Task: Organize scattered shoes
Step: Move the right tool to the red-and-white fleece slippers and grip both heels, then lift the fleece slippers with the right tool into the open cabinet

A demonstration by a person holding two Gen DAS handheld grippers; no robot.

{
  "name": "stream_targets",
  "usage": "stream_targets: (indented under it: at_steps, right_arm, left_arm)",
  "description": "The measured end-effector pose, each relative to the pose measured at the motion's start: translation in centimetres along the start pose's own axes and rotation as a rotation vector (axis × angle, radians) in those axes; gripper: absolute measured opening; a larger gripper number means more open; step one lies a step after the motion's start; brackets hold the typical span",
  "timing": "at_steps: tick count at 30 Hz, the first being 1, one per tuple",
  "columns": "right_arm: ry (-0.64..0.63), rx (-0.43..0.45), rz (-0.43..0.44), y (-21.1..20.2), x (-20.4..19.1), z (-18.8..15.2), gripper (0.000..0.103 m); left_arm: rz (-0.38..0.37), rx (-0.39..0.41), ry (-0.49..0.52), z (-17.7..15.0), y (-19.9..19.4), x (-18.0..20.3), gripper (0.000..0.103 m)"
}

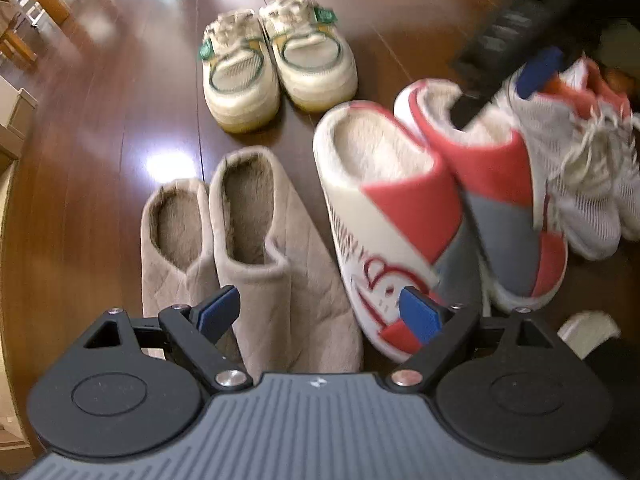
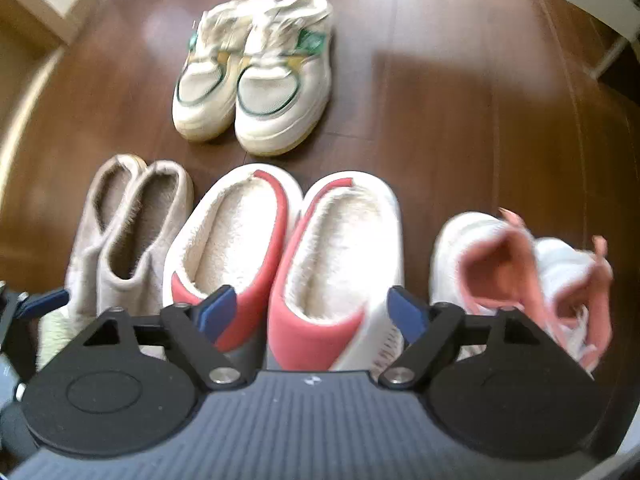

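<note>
Now your right hand-held gripper (image 2: 308, 312) hangs over the red-and-white slippers (image 2: 280, 252), jaws fairly wide and holding nothing, though the right slipper's toe sits between the pads. Your left hand-held gripper (image 1: 320, 312) is likewise open and empty above the beige slippers (image 1: 240, 240). On the floor (image 2: 460, 120) the beige pair, the red-and-white pair and the cream sneakers (image 2: 256, 76) behind them each sit side by side. The white-and-pink sneakers (image 2: 520, 280) at the right lie askew, one leaning on the other. That pair looks like the remaining step: you'd likely shift right, grip one sneaker at its collar and square it up.
</note>
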State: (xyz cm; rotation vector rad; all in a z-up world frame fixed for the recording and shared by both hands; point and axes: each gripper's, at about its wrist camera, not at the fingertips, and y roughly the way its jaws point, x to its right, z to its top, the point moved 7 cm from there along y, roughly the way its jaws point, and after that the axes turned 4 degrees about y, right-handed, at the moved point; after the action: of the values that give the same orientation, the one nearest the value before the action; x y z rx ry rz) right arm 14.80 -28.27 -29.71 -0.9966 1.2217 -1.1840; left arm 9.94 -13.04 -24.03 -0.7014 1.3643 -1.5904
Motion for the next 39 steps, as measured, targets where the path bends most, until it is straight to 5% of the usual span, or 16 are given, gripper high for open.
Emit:
stream_targets:
  at_steps: [6, 11, 15, 19, 20, 23, 28, 33, 39]
  right_arm:
    - [0.077, -0.11, -0.068, 4.2, -0.7, 0.1, 0.077]
    - [0.139, -0.207, -0.057, 6.3, -1.1, -0.1, 0.062]
    - [0.131, -0.27, -0.105, 8.0, -1.7, -0.7, 0.062]
    - [0.136, -0.272, -0.126, 7.9, -1.9, -1.1, 0.06]
    - [0.139, -0.264, -0.125, 7.7, -1.8, -1.2, 0.043]
    - [0.118, -0.191, -0.094, 6.5, -2.2, -1.6, 0.027]
    - [0.244, -0.126, -0.002, 4.7, 0.2, -2.1, 0.024]
    - [0.568, 0.01, 0.181, 0.5, 5.8, -0.8, 0.024]
    - [0.772, 0.079, 0.168, -4.7, 7.4, 2.2, 0.024]
  left_arm:
    - [-0.005, -0.017, -0.004, -0.5, 0.6, -0.6, 0.089]
    - [-0.007, -0.032, -0.031, -0.9, 1.2, -1.7, 0.089]
    - [-0.006, -0.044, -0.039, -1.1, 1.6, -2.3, 0.089]
    - [-0.007, -0.044, -0.043, -1.2, 1.6, -2.5, 0.089]
    - [-0.008, -0.044, -0.045, -1.1, 1.5, -2.5, 0.089]
    - [-0.012, -0.046, -0.052, -0.9, 1.6, -2.3, 0.089]
    - [-0.009, -0.044, -0.04, 0.5, 1.6, -1.6, 0.089]
    - [-0.007, 0.033, 0.062, 4.1, 0.6, -0.9, 0.089]
    - [0.06, 0.057, 0.239, 7.3, -4.1, -2.0, 0.088]
